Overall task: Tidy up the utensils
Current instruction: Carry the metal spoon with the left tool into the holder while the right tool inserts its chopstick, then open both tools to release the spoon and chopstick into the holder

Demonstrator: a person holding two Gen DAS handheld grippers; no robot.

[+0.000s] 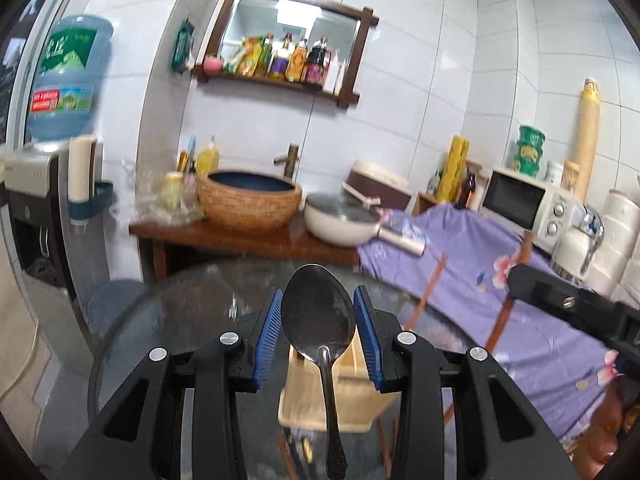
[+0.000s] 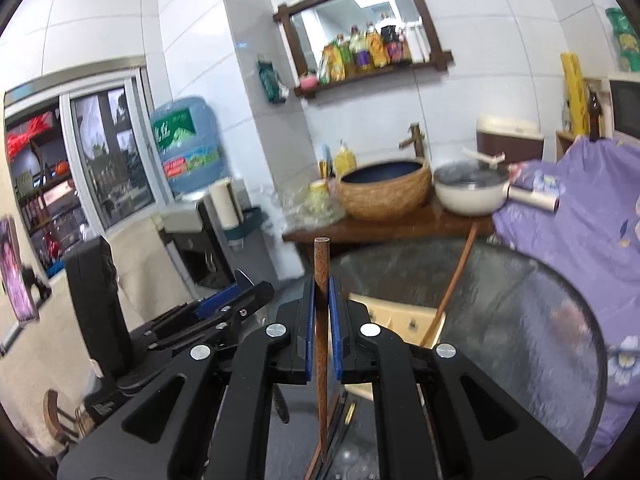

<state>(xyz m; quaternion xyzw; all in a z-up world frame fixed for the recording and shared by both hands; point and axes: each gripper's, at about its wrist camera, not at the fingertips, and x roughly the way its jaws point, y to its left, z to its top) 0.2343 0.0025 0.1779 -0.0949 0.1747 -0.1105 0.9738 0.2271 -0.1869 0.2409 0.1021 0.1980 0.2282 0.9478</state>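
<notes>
We see a metal spoon (image 1: 318, 320) standing upright, bowl up and patterned handle hanging down, above a pale wooden holder (image 1: 320, 400) on the round glass table. A brown wooden chopstick (image 2: 321, 320) also stands upright, blunt end up, while a second chopstick (image 2: 452, 284) leans from the holder's (image 2: 396, 316) far side.

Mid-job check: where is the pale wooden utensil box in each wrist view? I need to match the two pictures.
Left wrist: the pale wooden utensil box sits low at centre, behind the metal spoon held in the left gripper.
Right wrist: it lies just right of centre, behind the right gripper clamping a brown wooden chopstick.
Shared landmark: the woven basket basin.
</notes>
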